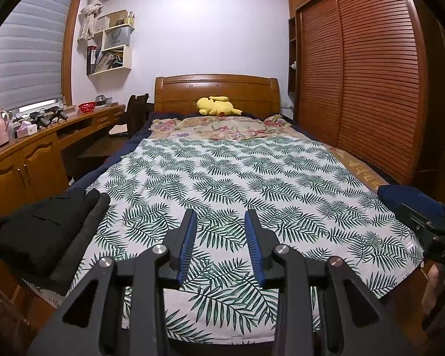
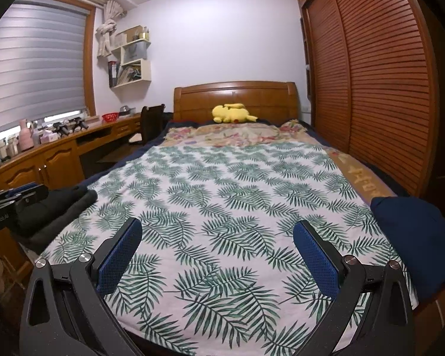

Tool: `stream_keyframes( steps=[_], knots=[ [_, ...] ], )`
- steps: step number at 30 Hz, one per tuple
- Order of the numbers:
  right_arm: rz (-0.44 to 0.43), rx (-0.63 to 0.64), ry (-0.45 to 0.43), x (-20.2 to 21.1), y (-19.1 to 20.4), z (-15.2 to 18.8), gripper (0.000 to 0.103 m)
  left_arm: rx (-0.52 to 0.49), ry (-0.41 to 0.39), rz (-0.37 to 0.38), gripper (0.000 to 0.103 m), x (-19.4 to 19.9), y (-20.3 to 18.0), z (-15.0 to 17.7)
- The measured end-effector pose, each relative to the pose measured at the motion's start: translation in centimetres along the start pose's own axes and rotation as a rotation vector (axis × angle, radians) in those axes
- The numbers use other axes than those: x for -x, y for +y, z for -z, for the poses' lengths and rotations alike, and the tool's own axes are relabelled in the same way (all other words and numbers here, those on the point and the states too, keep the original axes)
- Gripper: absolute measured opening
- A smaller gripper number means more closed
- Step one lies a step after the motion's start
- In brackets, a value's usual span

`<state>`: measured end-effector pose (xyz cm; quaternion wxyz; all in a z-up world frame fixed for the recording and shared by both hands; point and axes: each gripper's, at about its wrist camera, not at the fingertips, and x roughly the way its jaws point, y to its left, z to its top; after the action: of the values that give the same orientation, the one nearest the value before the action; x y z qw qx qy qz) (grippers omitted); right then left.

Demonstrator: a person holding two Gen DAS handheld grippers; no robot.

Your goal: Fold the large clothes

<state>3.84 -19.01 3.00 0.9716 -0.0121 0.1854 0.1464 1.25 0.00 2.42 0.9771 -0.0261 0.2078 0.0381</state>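
A white sheet with green palm leaves (image 1: 222,172) (image 2: 222,178) lies flat over the bed. Folded black clothes (image 1: 44,231) (image 2: 53,207) rest at its near left corner. A navy garment (image 1: 406,198) (image 2: 415,237) sits in a heap at the near right edge. My left gripper (image 1: 220,216) hovers over the sheet's near end, open a moderate way, nothing between its blue pads. My right gripper (image 2: 218,225) stands wide open above the same near end, holding nothing. Each gripper's body shows at the edge of the other's view.
A yellow plush toy (image 1: 218,106) lies by the wooden headboard (image 1: 216,89), on a floral cover (image 1: 216,127). A slatted wardrobe (image 1: 356,83) lines the right side. A wooden desk (image 1: 29,154) with a chair (image 1: 136,112) and clutter runs along the left under the window.
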Motion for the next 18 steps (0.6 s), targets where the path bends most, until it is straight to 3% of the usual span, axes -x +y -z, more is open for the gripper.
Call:
stream_keyframes(
  steps=[18],
  knots=[
    [-0.010, -0.004, -0.016, 0.56, 0.20, -0.05, 0.103, -0.001, -0.002, 0.002, 0.033, 0.32, -0.13, 0.00]
  ],
)
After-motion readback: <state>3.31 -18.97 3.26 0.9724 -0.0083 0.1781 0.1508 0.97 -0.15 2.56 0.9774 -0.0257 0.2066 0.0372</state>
